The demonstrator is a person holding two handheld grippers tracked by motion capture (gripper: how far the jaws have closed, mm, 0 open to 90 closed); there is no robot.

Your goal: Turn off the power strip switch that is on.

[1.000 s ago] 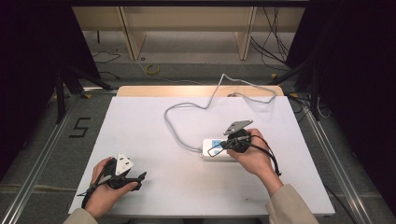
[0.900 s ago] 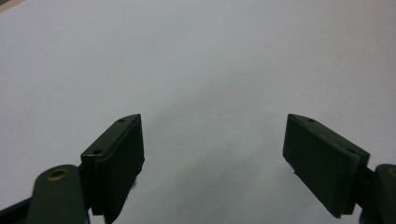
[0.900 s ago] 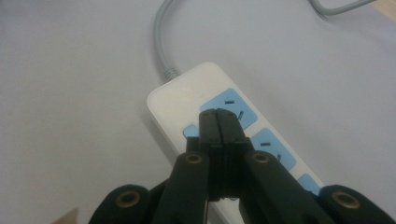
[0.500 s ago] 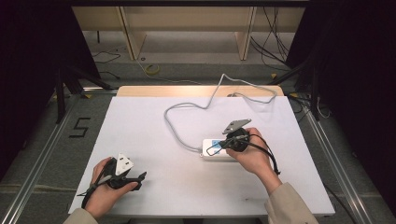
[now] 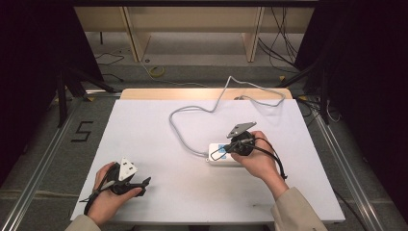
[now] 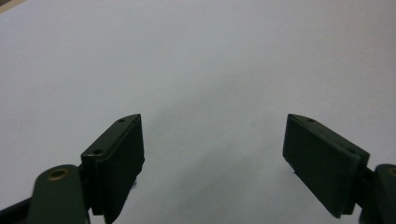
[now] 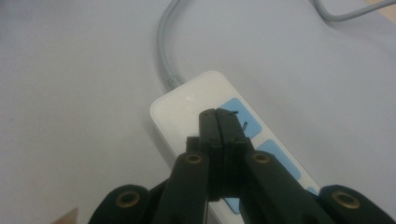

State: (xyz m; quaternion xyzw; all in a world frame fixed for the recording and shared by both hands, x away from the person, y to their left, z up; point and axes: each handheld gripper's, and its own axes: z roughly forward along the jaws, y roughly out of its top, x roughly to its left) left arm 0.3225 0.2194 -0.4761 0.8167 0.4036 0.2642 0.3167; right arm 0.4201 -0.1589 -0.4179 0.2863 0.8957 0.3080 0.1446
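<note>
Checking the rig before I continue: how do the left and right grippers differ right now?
The left gripper has jaws wide apart over bare table; the right gripper is shut, tips over the white power strip. The left sits near the table's front edge, the right mid-table. Both have black jaws.

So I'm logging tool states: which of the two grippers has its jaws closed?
The right gripper, over the white power strip, has its jaws pressed flat together with nothing between them. The left gripper holds its jaws wide apart above the bare table.
</note>
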